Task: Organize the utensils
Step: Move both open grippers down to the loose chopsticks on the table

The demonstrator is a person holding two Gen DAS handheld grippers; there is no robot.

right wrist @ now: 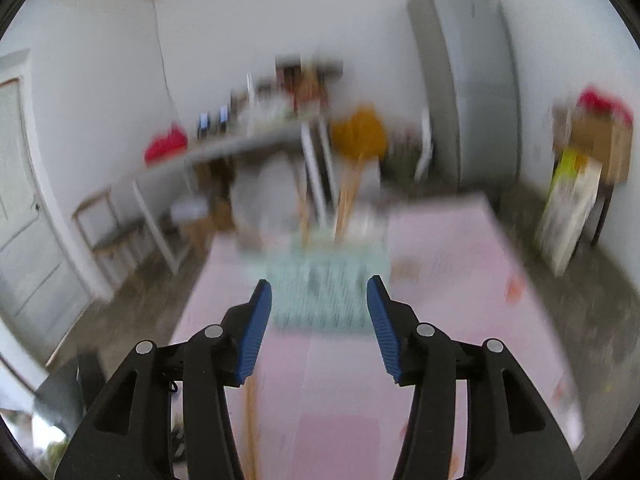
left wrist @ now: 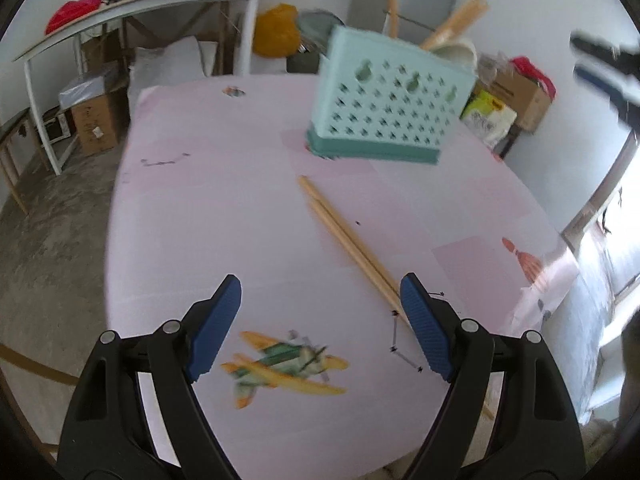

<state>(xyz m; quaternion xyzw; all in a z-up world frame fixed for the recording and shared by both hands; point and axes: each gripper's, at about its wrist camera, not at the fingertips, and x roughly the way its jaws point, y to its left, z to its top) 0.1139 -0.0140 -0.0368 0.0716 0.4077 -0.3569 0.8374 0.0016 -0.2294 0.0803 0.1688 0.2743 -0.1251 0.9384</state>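
A pair of wooden chopsticks (left wrist: 344,236) lies slantwise on the pink table cover (left wrist: 224,208), its near end running under the right finger of my left gripper (left wrist: 320,292). That gripper hangs open over the table, empty. Behind stands a mint perforated utensil holder (left wrist: 388,96) with wooden handles (left wrist: 456,20) sticking out of it. In the blurred right wrist view, my right gripper (right wrist: 319,292) is open with nothing between its pads, pointing at the same holder (right wrist: 320,280) with wooden utensils (right wrist: 348,196) in it. A wooden stick (right wrist: 250,420) shows below the left finger.
An airplane print (left wrist: 280,364) marks the cover near my left gripper. The other gripper (left wrist: 604,68) shows blurred at the upper right of the left wrist view. A white workbench (left wrist: 132,4), cardboard boxes (left wrist: 96,120), a grey cabinet (right wrist: 468,80) and floor clutter surround the table.
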